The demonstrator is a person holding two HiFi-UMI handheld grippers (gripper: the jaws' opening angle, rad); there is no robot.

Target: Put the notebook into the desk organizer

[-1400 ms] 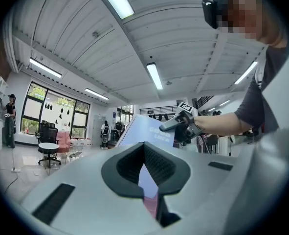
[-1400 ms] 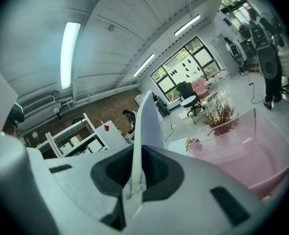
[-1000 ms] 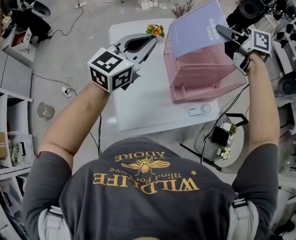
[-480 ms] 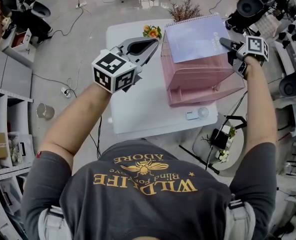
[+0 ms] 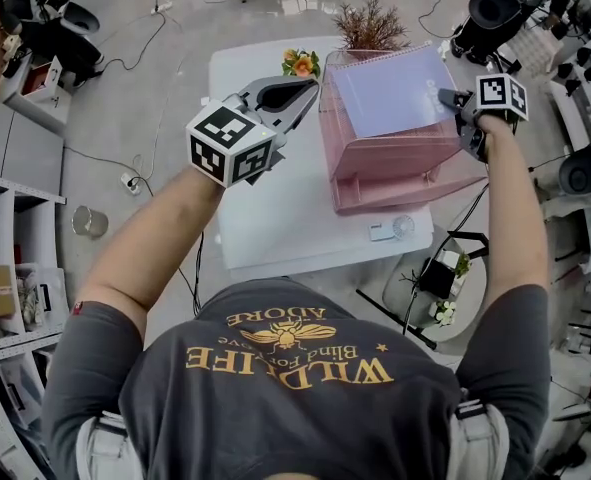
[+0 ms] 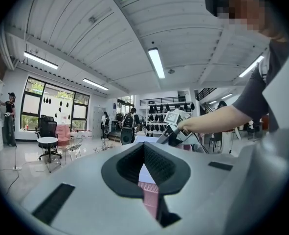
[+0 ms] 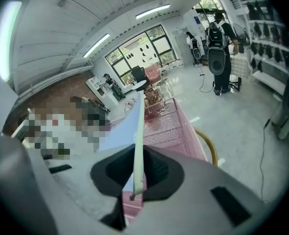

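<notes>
A lavender spiral notebook (image 5: 390, 93) stands slanted in the pink mesh desk organizer (image 5: 395, 163) at the right side of the white table (image 5: 270, 208), its upper part above the rim. My right gripper (image 5: 453, 101) is shut on the notebook's right edge; in the right gripper view the notebook (image 7: 122, 131) runs edge-on between the jaws of that gripper (image 7: 138, 153), above the organizer (image 7: 171, 131). My left gripper (image 5: 308, 88) hovers over the table just left of the organizer, shut with nothing in it. Through its jaws (image 6: 144, 146) a strip of the pink organizer (image 6: 150, 197) shows.
Orange flowers (image 5: 303, 64) and a dried plant (image 5: 370, 23) stand at the table's far edge. Small white items (image 5: 393, 228) lie at its near right corner. A round side table (image 5: 440, 273) sits on the floor to the right, camera rigs (image 5: 495, 8) beyond it.
The right gripper has lowered the notebook from above the organizer down into it, and the notebook now leans flatter. The left gripper has hardly moved.
</notes>
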